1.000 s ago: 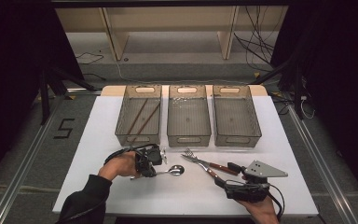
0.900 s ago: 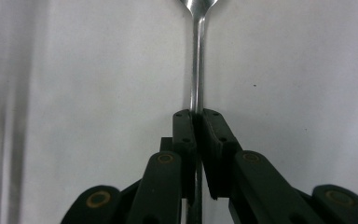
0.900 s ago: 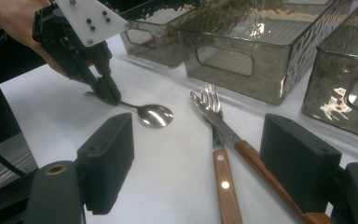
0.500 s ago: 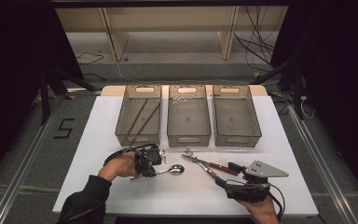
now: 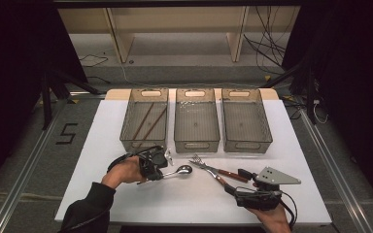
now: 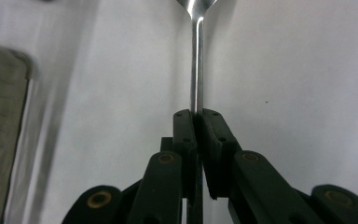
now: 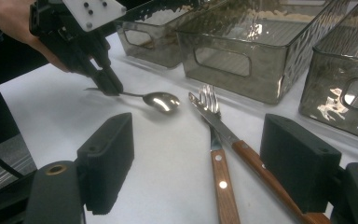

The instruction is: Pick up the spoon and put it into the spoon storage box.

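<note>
We have the left gripper (image 5: 161,167) pinching the spoon (image 5: 179,171) by its handle, just before the middle bin (image 5: 196,144); the grasp looks made. Next we lift and carry it to a bin; our right gripper (image 7: 200,172) waits spread beside the fork (image 7: 212,121).

overhead plus two close gripper cameras, sharing the spoon (image 5: 179,171)

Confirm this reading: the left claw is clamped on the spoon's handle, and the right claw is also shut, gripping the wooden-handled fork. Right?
Not quite. The left claw does clamp the spoon by its handle, but the right claw stands open in the right gripper view, with the fork lying on the table between its jaws, ungripped.
</note>
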The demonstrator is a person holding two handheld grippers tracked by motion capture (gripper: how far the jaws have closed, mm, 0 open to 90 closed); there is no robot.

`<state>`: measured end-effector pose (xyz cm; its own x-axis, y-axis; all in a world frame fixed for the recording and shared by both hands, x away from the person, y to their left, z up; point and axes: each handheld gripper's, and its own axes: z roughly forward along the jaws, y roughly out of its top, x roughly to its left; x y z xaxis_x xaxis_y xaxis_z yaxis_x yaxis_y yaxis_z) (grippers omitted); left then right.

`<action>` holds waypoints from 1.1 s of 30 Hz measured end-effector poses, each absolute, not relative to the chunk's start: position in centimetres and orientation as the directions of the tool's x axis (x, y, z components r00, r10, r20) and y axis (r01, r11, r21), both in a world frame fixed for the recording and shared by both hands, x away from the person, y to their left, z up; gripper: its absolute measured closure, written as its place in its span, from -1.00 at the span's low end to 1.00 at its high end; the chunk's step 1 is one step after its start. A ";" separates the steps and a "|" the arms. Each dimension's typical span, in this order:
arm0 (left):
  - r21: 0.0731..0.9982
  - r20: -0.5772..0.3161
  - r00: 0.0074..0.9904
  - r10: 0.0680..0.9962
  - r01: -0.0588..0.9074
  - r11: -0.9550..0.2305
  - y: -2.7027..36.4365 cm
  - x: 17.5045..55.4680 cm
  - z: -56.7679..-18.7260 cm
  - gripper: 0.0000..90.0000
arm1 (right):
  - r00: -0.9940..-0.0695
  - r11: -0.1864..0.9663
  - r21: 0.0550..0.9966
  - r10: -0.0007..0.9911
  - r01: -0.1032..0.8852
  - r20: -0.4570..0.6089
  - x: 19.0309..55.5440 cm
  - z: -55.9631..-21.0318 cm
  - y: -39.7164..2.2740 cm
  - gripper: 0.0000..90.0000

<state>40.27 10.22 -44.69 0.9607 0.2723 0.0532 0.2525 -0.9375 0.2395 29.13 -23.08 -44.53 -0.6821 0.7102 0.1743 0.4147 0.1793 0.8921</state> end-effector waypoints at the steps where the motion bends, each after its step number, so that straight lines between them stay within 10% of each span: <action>1: 0.250 0.054 0.959 0.277 0.256 -0.934 10.2 40.3 -44.5 0.87 | -0.682 0.180 0.892 0.710 0.414 0.174 29.1 -44.5 -23.1 -0.41; 33: 0.602 0.042 0.859 0.510 0.385 -0.699 8.0 44.4 -37.7 0.87 | -0.679 0.172 0.892 0.712 0.418 0.181 29.1 -44.6 -23.2 -0.41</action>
